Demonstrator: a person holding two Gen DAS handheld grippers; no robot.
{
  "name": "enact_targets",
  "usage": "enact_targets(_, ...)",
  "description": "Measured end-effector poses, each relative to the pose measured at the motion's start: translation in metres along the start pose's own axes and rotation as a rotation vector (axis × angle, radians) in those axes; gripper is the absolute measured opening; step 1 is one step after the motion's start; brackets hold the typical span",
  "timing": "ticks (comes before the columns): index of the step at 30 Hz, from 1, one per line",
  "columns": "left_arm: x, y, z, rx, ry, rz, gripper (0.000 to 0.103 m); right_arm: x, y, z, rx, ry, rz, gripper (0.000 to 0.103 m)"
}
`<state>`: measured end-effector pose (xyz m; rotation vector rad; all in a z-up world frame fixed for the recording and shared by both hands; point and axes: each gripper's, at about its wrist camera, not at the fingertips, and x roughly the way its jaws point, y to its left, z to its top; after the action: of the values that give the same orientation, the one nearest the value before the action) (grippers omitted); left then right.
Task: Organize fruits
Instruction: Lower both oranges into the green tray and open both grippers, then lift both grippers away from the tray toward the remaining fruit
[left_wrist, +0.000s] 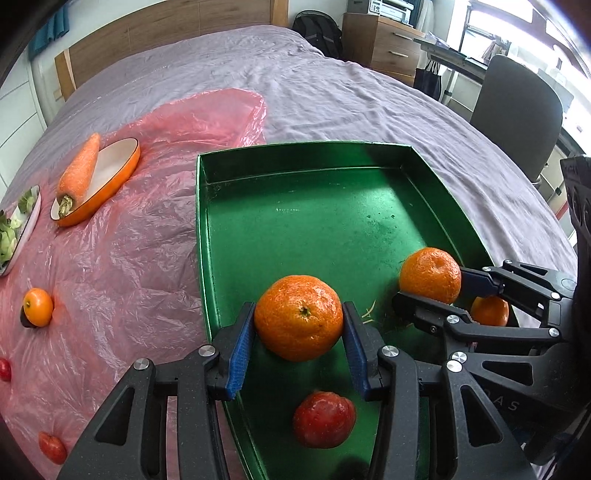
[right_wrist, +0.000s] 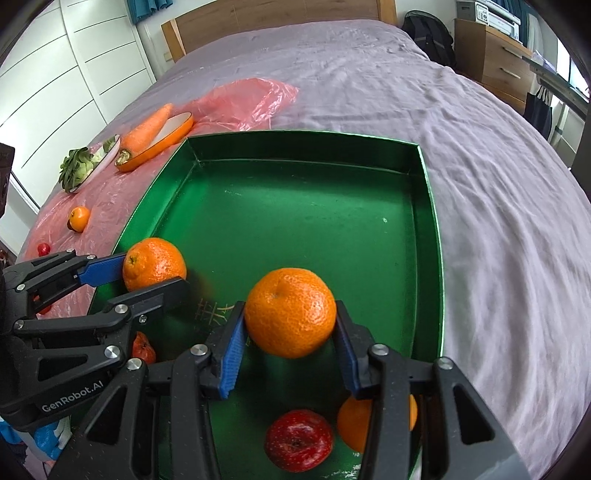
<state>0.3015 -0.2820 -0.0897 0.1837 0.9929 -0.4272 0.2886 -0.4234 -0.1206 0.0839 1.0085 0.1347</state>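
A green tray (left_wrist: 314, 229) (right_wrist: 295, 221) lies on the bed. My left gripper (left_wrist: 299, 321) (right_wrist: 147, 273) is shut on a mandarin (left_wrist: 299, 317) (right_wrist: 154, 267), its blue pads pressing both sides, just above the tray's near left part. My right gripper (right_wrist: 290, 321) (left_wrist: 432, 284) is shut on an orange (right_wrist: 290, 312) (left_wrist: 430, 275) over the tray's near right part. In the tray below lie a red apple (right_wrist: 298, 439), another orange (right_wrist: 354, 424) (left_wrist: 489, 310) and a reddish fruit (left_wrist: 324, 419) (right_wrist: 144, 347) under the left gripper.
Left of the tray, on pink plastic sheet (left_wrist: 147, 258), lie a small orange fruit (left_wrist: 37, 307) (right_wrist: 79, 218), small red fruits (left_wrist: 53, 446), a carrot (left_wrist: 79, 171) (right_wrist: 146, 131) across an orange dish, and a plate of greens (right_wrist: 77, 168). A grey chair (left_wrist: 517, 110) stands beyond the bed.
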Motion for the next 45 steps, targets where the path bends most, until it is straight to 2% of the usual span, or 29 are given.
enact_targets(4,-0.002,-0.001,-0.001,0.011,-0.005,0.009,0.041,-0.002,0.001,0.0,0.002,-0.011,-0.009,0.08)
enact_targets(8,-0.007,0.0,-0.001,0.008,-0.012,0.005,0.041,-0.009,0.001,0.001,0.007,-0.039,-0.013,0.093)
enact_targets(12,-0.016,0.001,-0.001,0.018,-0.023,0.006,0.041,-0.014,0.003,0.002,0.001,-0.053,-0.024,0.1)
enact_targets(22,-0.054,-0.01,-0.002,0.071,-0.093,-0.002,0.042,-0.037,0.008,0.001,-0.004,-0.087,-0.053,0.101)
enact_targets(29,-0.084,-0.01,-0.01,0.067,-0.123,-0.009,0.042,-0.062,0.018,-0.004,-0.023,-0.109,-0.053,0.101)
enact_targets(39,-0.125,-0.003,-0.038,0.04,-0.134,-0.003,0.042,-0.106,0.04,-0.023,-0.056,-0.128,-0.065,0.101)
enact_targets(45,-0.152,-0.001,-0.062,0.033,-0.141,0.009,0.047,-0.132,0.053,-0.043,-0.055,-0.132,-0.068,0.101)
